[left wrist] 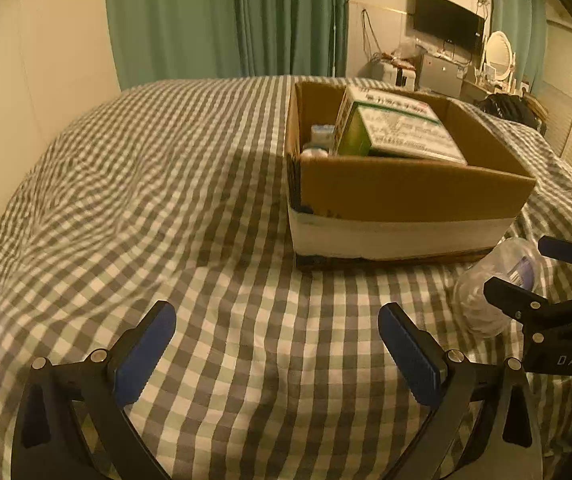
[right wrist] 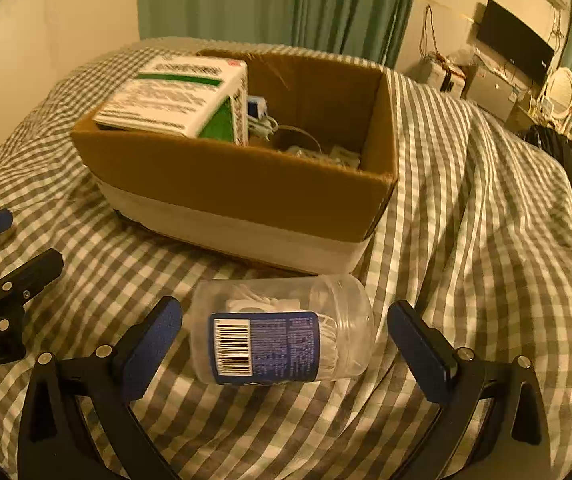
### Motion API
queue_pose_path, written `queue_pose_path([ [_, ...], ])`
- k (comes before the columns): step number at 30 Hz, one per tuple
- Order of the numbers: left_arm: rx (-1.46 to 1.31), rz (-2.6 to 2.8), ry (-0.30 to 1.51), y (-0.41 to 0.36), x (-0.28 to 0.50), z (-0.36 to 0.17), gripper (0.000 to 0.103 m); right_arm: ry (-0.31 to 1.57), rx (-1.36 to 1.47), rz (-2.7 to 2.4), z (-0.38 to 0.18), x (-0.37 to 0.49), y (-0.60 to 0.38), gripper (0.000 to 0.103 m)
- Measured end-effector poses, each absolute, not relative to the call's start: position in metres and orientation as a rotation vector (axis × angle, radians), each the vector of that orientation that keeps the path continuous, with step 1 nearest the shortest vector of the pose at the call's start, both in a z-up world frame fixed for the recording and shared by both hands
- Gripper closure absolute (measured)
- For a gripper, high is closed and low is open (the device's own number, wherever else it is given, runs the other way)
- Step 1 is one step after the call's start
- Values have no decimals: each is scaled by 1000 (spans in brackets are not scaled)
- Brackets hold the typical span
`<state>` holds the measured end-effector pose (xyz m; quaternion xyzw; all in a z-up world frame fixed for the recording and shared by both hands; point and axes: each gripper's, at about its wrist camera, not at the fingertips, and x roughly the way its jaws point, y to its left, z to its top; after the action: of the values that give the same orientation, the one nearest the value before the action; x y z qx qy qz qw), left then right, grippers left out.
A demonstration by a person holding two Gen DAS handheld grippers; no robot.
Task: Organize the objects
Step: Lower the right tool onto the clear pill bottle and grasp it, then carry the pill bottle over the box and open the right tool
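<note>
— So, why is your right gripper (right wrist: 282, 344) parked just in front of the cardboard box (right wrist: 246, 184)?

— Because the clear jar (right wrist: 282, 340) lies on its side on the bed (right wrist: 486, 240) there, just in front of the box's near wall, and you have it lined up between the fingers (right wrist: 154, 344). They stand wide apart, one past each end of the jar, neither touching it as far as I can tell. Nothing is gripped yet.

— And why across its length?

— My guess is that is simply how it fell. A grip across the round side might roll; end to end looks steadier, though the span is close to the full opening.

— What about your left gripper (left wrist: 278, 352)?

— It hangs over bare checked bedding in front of the box and to its left, fingers spread, holding nothing. I judge you are keeping it clear.

— Where should the jar go?

— Likely into the box. A green-and-white carton (right wrist: 178, 96) leans on the left half, so the emptier right half, behind the near wall, looks the better spot.
</note>
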<state>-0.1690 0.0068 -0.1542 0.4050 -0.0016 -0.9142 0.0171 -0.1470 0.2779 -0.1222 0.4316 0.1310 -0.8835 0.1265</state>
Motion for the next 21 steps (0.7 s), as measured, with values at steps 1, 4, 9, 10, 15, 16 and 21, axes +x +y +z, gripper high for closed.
queue_pose_path([
  [1,1267,-2838,-6,7,-170,-157,0,376,1273,-2570,-125,-149,279,0],
  [4,1290,-2829,-13,7,-173,-160,0,373,1310,-2564,-130,-152,281,0],
  [9,1309,-2819,-20,8,-174,-163,0,378,1319,-2547,-133,-152,281,4],
  [10,1308,-2819,-19,8,-173,-163,0,375,1319,-2542,-133,-151,281,10],
  [15,1309,-2818,-21,9,-171,-161,0,367,1315,-2536,-130,-148,284,14],
  [16,1309,-2818,-25,9,-170,-160,0,366,1311,-2537,-129,-148,284,14],
  [21,1292,-2827,-28,9,-165,-154,0,348,1275,-2551,-118,-137,280,14],
])
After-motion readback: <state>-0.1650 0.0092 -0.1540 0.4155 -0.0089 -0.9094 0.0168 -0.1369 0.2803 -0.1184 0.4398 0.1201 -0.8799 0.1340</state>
